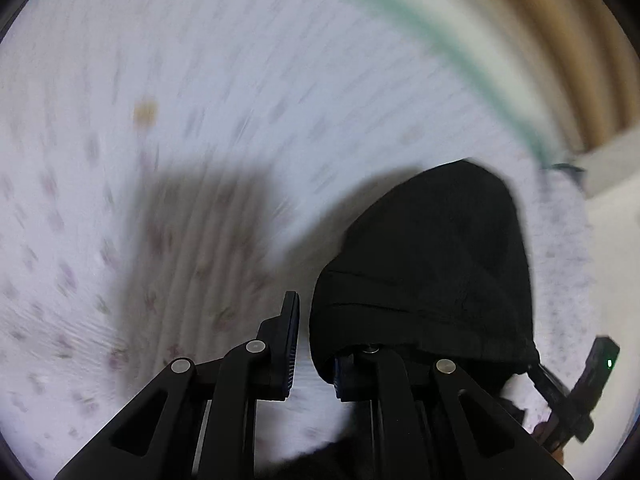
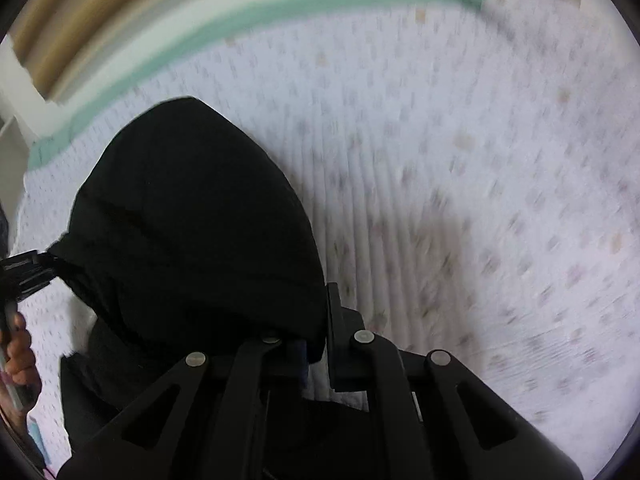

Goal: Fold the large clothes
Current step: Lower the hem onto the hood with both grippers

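Black garment (image 1: pixel 424 264), soft and matte, hangs in a rounded fold between both tools. The left gripper (image 1: pixel 314 350) has its jaws nearly closed, and the cloth drapes over its right finger at lower centre; I cannot tell if the pads pinch it. The right gripper (image 2: pixel 318 344) is closed on the garment's edge at lower centre. Below lies a white bedsheet (image 1: pixel 200 60) with small faded flowers, blurred, and a green band (image 2: pixel 208 20) at its far edge.

One black garment (image 1: pixel 424 264) is counted, spread on one flower-printed bedsheet (image 1: pixel 200 80). Two grippers are counted: left gripper (image 1: pixel 314 354), right gripper (image 2: pixel 318 344). One hand (image 2: pixel 18 348) is seen.
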Available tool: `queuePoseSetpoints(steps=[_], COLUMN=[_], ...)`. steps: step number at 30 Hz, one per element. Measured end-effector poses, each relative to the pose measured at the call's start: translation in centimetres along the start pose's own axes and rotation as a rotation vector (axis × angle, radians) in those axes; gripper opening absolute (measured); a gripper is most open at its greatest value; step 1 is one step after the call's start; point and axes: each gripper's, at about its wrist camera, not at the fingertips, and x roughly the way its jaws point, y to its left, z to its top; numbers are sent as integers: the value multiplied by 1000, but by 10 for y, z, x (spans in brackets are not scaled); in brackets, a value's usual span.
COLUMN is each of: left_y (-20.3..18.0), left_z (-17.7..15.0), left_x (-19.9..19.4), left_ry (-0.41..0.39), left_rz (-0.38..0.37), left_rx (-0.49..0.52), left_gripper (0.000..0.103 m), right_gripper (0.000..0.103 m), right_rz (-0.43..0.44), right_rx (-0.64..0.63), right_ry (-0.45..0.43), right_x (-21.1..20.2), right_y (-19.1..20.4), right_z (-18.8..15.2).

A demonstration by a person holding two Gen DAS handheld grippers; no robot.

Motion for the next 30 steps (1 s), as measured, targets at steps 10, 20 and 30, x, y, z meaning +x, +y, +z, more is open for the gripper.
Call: queuePoseSetpoints(steps=[10,20,30], left_y=[7,-72,-48], left_z=[-15,14,-2], left_x=[-40,-97,32], left_ry=[-68,-227,14], left_rz=[8,-106,4], left_rx=[134,298,252], left_gripper=[51,54,54], right_gripper=[36,50,47], right_rz=[31,67,-23], right_rx=[-50,-147,-163], right_ry=[100,-72,126], right_x=[-1,-62,53], right_y=[-17,18,26], right_z=[-8,42,15])
